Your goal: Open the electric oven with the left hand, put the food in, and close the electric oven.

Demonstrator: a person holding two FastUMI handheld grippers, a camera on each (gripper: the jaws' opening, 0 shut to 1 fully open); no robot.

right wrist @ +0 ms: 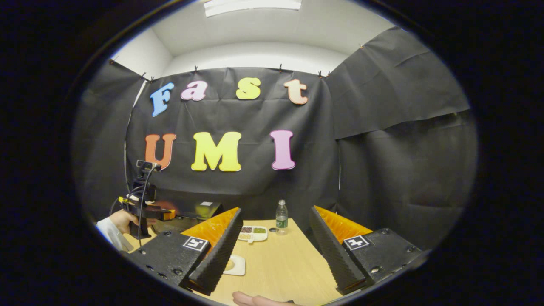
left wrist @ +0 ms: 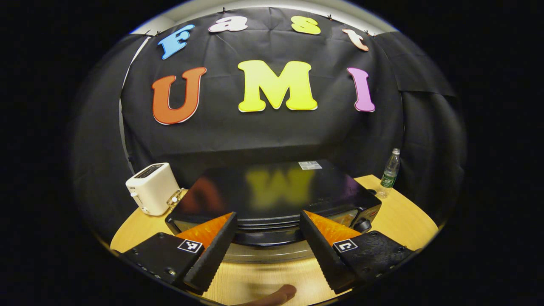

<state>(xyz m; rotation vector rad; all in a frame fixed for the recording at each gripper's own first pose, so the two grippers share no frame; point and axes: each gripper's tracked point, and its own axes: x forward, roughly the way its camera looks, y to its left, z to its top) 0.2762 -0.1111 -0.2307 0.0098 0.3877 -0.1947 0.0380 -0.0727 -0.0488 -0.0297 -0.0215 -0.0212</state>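
The black electric oven (left wrist: 272, 191) sits on the wooden table straight ahead in the left gripper view, its glossy top facing me and a knob (left wrist: 363, 224) at its right front. My left gripper (left wrist: 267, 213) hangs open just above the oven's upper front edge, its fingers wide apart and touching nothing. In the right gripper view my right gripper (right wrist: 276, 209) is open and empty over the table. A small white plate with yellowish food (right wrist: 237, 265) lies just beyond its left finger, partly hidden. Farther left, a hand (right wrist: 121, 221) holds the left gripper (right wrist: 144, 210) by the oven (right wrist: 199, 210).
A white toaster (left wrist: 152, 189) stands left of the oven. A water bottle (left wrist: 390, 173) stands at the back right; it is the bottle (right wrist: 281, 217) beside a divided snack tray (right wrist: 253, 233). A blurred brownish rounded thing (left wrist: 276, 295) lies at the near table edge.
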